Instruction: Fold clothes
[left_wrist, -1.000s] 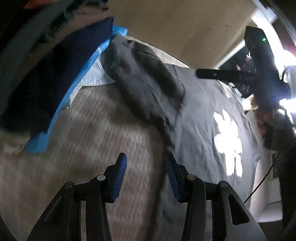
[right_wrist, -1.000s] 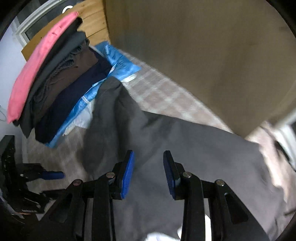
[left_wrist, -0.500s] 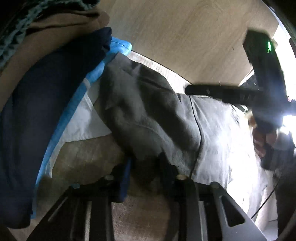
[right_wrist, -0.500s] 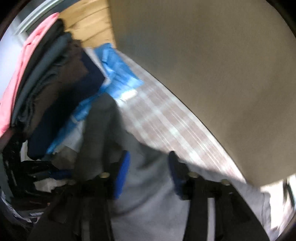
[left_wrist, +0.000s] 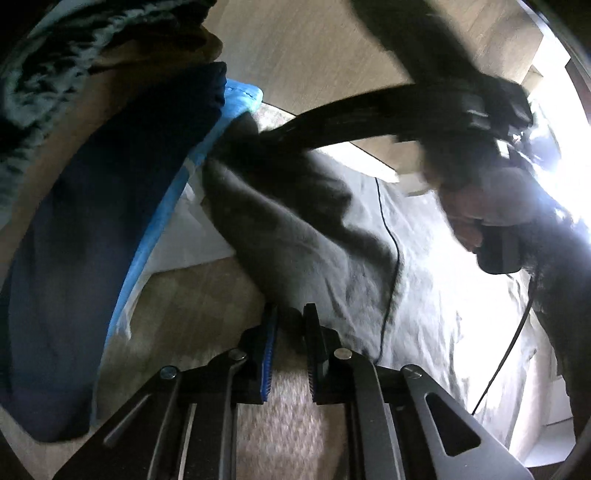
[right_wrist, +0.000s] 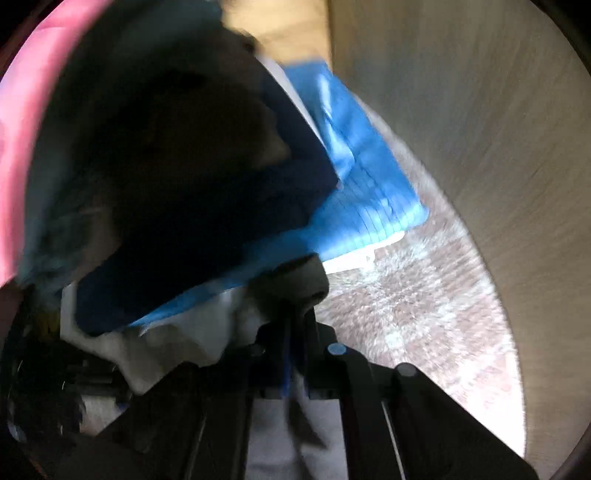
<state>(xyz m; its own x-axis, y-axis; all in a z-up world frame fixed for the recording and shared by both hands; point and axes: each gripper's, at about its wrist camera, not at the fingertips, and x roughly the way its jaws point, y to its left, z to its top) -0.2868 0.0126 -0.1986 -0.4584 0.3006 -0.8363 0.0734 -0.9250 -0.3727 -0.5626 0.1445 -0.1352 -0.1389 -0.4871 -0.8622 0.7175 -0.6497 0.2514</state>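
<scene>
A dark grey T-shirt (left_wrist: 314, 236) lies spread on a beige checked cover (left_wrist: 192, 306). My left gripper (left_wrist: 290, 325) is at its near edge. Its jaws are closing, and a bunched fold of the grey cloth sits pinched between the fingertips. In the left wrist view, my right gripper (left_wrist: 258, 134) reaches across, blurred, to the shirt's far corner beside the blue cloth. A hand (left_wrist: 472, 221) holds it. In the right wrist view, that gripper (right_wrist: 295, 321) is shut on a lump of the grey T-shirt (right_wrist: 295, 280).
A stack of folded clothes (left_wrist: 92, 221) stands left of the shirt: navy on bright blue (right_wrist: 362, 177), brown above, pink (right_wrist: 14, 155) on top. A wooden panel (left_wrist: 314, 55) rises behind. A thin black cable (left_wrist: 391, 258) hangs over the shirt. Glare washes out the right side.
My left gripper narrowed from wide open onto the shirt's near edge. My right gripper swung over to the far corner by the blue cloth and shut on it.
</scene>
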